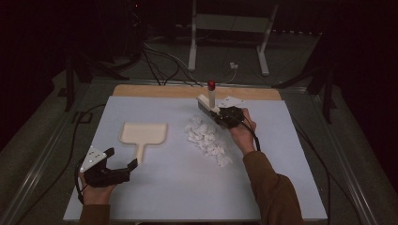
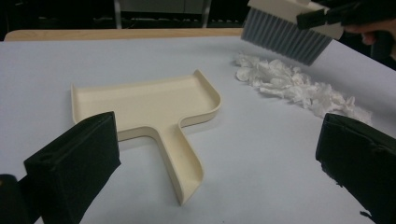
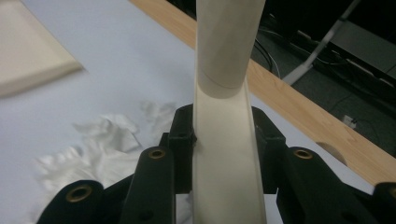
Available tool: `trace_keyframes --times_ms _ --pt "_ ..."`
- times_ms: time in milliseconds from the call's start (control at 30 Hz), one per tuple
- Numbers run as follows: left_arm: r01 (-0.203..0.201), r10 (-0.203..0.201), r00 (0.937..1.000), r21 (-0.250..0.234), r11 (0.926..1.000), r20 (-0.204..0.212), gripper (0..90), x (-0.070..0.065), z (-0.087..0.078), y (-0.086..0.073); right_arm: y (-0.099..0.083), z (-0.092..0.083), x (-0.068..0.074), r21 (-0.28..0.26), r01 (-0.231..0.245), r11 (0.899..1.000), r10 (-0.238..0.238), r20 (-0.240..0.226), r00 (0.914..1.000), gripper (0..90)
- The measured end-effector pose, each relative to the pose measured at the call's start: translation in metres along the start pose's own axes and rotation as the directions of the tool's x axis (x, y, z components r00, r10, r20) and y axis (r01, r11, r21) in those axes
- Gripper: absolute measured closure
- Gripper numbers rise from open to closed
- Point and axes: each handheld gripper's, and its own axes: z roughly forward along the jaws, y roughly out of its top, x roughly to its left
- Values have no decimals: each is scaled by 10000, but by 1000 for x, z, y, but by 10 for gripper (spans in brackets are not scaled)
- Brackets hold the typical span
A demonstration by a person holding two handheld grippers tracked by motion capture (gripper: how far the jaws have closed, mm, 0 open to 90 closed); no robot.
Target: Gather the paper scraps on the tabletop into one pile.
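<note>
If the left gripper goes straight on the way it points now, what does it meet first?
Most likely the dustpan: its handle lies between the open jaws of the left gripper, just ahead. Depth is hard to judge.

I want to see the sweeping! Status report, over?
Right gripper shut on brush, above paper scraps. Left gripper open by dustpan handle. Nothing between scraps and dustpan.

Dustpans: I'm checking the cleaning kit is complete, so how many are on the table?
1. The dustpan lies flat on the white table, left of the paper scraps, handle pointing toward the open left gripper.
</note>
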Motion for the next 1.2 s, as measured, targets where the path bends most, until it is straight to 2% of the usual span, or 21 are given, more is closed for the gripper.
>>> trace_keyframes --times_ms 67,133,200,267,333,467,533,600,767,800,833,900,1067,1100,1167,1200 --pt "15 -15 10000 13 10000 7 5 1 0 0 -4 5 -1 280 85 9996 -90 166 9998 674" --pt "41 -41 10000 22 10000 11 5 1 1 -1 -8 9 -1 452 196 9988 -201 96 9998 674" --pt "17 -17 10000 75 10000 24 5 0 2 -1 -10 12 1 576 442 9974 -432 -176 9989 674" --pt "12 -12 10000 98 10000 42 5 0 3 -1 -10 14 4 469 680 9966 -653 -567 9963 674" --pt "7 -8 10000 114 9999 59 5 -1 3 -2 -10 15 8 423 965 9944 -924 -904 9916 674" --pt "17 -18 10000 110 9999 62 5 -1 3 -2 -9 13 14 403 1686 9849 -1608 -1505 9754 674" --pt "26 -27 10000 109 9999 60 5 -1 3 -2 -9 10 16 295 1934 9807 -1845 -1903 9642 674" --pt "23 -23 10000 109 9999 52 5 -1 3 -2 -10 6 18 221 2318 9725 -2213 -2221 9496 674" --pt "22 -23 10000 155 9999 36 5 -1 3 -2 -15 -7 25 14 3148 9492 -3005 -2945 9072 674" --pt "43 -43 10000 152 9999 38 5 -1 4 -3 -17 -12 28 1 3369 9415 -3202 -3111 8948 674" --pt "47 -48 10000 150 9999 47 5 -1 4 -3 -17 -12 28 1 3369 9415 -3202 -3111 8948 674" --pt "24 -25 10000 167 9999 44 5 -2 4 -3 -18 -17 30 -95 3564 9343 -3392 -3316 8803 674" --pt "52 -52 10000 191 9998 45 5 -2 5 -3 -23 -34 38 -253 4270 9039 -4044 -3764 8336 673" --pt "60 -61 10000 196 9998 47 5 -2 5 -4 -23 -34 38 -253 4270 9039 -4044 -3764 8336 673" --pt "71 -72 10000 189 9998 42 5 -1 5 -4 -25 -39 37 -327 4303 9021 -4085 -3866 8269 673" --pt "88 -89 10000 188 9998 45 5 -1 5 -4 -26 -42 36 -386 4083 9120 -3912 -3809 8378 673"
